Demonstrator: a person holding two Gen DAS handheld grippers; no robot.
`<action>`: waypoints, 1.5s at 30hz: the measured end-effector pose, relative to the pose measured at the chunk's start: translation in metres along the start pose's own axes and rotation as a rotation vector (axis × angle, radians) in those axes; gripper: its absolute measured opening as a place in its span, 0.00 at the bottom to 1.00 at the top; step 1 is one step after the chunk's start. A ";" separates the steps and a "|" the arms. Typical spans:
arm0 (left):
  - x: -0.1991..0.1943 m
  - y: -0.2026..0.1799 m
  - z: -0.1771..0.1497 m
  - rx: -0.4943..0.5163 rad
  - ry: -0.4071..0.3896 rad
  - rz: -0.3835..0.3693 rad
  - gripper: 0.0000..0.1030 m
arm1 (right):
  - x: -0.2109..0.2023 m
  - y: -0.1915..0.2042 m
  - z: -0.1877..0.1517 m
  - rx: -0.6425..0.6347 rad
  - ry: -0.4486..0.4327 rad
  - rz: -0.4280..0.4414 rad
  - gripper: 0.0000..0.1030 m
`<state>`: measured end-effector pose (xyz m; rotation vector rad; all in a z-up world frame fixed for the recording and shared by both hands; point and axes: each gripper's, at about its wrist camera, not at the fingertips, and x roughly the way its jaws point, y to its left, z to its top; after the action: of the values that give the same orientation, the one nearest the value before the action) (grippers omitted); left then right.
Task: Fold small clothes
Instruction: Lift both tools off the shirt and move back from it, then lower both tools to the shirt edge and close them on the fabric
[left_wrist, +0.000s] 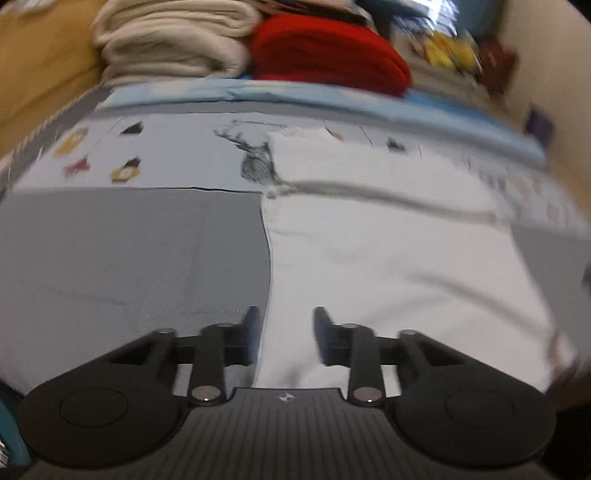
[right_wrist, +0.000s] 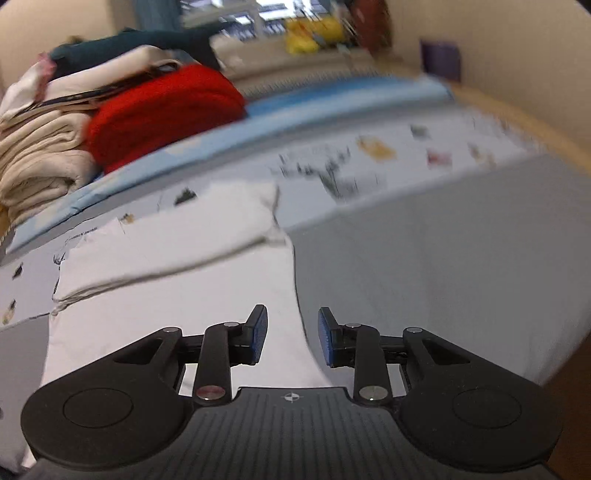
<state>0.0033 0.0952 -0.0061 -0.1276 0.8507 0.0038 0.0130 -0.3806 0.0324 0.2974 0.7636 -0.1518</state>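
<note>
- Grey bed cover (left_wrist: 129, 251) with a printed panel; cream (left_wrist: 173, 40) and red (left_wrist: 328, 51) folded blankets stacked beyond.
- White garment (left_wrist: 388, 251) lies flat, top edge folded over.
- Left hand-held gripper (left_wrist: 286, 334) and right hand-held gripper (right_wrist: 291, 334): jaws spread, nothing pinched, above the garment's side edges.

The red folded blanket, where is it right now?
In both wrist views the red blanket lies at the bed's far end, right of the cream blanket stack.
</note>
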 end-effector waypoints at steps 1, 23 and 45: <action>0.000 0.006 0.001 -0.019 -0.002 0.000 0.09 | 0.004 -0.002 -0.003 0.011 0.021 -0.003 0.30; 0.067 0.039 -0.025 -0.184 0.365 -0.013 0.15 | 0.064 -0.040 -0.035 0.130 0.347 -0.098 0.31; 0.074 0.030 -0.027 -0.139 0.391 0.002 0.41 | 0.067 -0.027 -0.053 0.001 0.407 -0.130 0.35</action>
<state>0.0298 0.1180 -0.0827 -0.2638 1.2418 0.0407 0.0197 -0.3915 -0.0568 0.2831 1.1871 -0.2179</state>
